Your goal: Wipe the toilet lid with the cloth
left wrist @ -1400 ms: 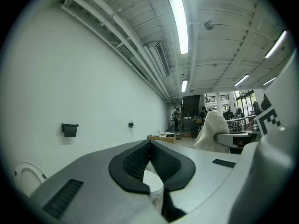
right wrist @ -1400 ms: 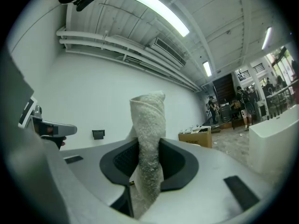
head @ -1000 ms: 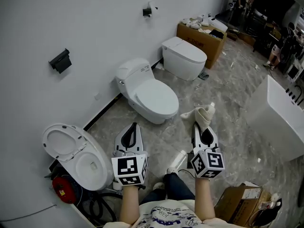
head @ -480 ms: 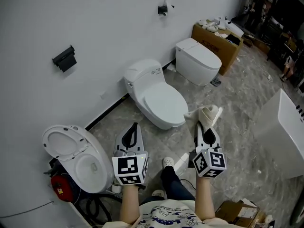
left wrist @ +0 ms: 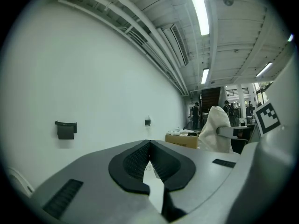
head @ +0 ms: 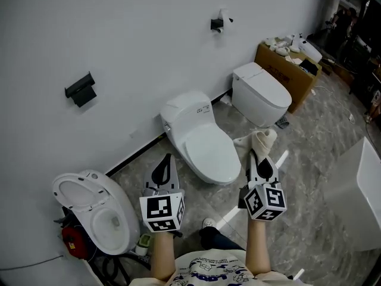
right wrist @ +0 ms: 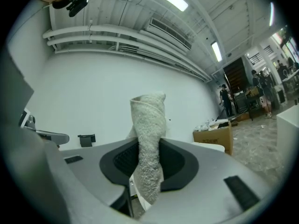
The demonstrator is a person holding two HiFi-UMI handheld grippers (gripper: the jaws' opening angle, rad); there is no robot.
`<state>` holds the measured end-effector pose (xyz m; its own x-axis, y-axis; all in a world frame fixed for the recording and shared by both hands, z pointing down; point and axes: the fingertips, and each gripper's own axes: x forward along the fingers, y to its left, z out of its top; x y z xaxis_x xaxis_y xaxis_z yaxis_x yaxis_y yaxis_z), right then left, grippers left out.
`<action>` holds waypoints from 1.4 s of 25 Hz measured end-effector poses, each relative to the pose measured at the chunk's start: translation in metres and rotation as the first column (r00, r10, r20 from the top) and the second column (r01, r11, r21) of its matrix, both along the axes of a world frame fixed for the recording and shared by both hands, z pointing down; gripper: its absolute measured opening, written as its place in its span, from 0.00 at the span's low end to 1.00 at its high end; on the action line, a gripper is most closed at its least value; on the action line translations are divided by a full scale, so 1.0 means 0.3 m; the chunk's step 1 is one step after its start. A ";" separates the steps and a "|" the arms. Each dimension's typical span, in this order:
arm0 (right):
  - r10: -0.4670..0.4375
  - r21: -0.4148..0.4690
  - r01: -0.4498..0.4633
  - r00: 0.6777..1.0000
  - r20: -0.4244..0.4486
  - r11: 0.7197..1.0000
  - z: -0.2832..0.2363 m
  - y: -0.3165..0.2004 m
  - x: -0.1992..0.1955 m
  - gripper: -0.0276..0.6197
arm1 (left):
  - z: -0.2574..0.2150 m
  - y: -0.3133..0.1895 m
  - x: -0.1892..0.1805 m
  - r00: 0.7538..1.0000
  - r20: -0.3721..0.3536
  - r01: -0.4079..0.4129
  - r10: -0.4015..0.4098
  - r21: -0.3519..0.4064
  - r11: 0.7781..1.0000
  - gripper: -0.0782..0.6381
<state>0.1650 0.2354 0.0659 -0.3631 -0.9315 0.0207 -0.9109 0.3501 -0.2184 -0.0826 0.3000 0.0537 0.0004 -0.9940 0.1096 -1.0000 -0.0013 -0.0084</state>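
My right gripper [right wrist: 147, 146] clamped on cloth [right wrist: 148, 115] at mid-fold: soft, light terry, likely floppy. My left gripper [left wrist: 149, 143] pinched closed, empty. Toilet lid [head: 209, 155] looks hard, slick.

Three toilets [head: 202, 148] standing by wall [head: 119, 40]. Two grippers showing: left gripper [head: 168, 158], right gripper [head: 250, 155]. One cloth [head: 257, 140] showing. One cardboard box [head: 290, 71] sitting.

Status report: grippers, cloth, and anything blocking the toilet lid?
Left gripper shut, empty. Right gripper shut on cloth, beside the closed toilet lid, not touching it. Nothing on the lid.
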 end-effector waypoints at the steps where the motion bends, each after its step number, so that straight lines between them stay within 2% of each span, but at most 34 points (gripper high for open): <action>1: -0.007 0.002 0.007 1.000 0.002 1.000 -0.004 -0.050 0.000 0.19 | -0.004 -0.043 -0.001 1.000 0.001 0.009 -0.009 0.001 1.000 0.11; 9: -0.036 -0.027 0.037 0.999 0.020 0.999 0.041 -0.352 0.016 0.20 | 0.014 -0.312 0.013 0.999 0.012 0.048 -0.048 -0.017 0.999 0.11; 19: -0.041 -0.094 0.042 0.999 0.013 0.995 0.144 -0.586 -0.044 0.20 | 0.103 -0.552 -0.046 0.999 0.002 0.049 -0.050 -0.079 0.996 0.11; 28: 0.011 -0.109 -0.012 1.000 -0.011 0.994 0.223 -0.870 -0.121 0.20 | 0.171 -0.899 -0.108 0.999 -0.012 -0.037 0.036 -0.082 0.996 0.11; 35: 0.049 -0.127 -0.053 0.998 -0.036 0.991 0.265 -1.141 -0.250 0.20 | 0.202 -1.203 -0.244 0.997 -0.013 -0.082 0.081 -0.097 0.992 0.11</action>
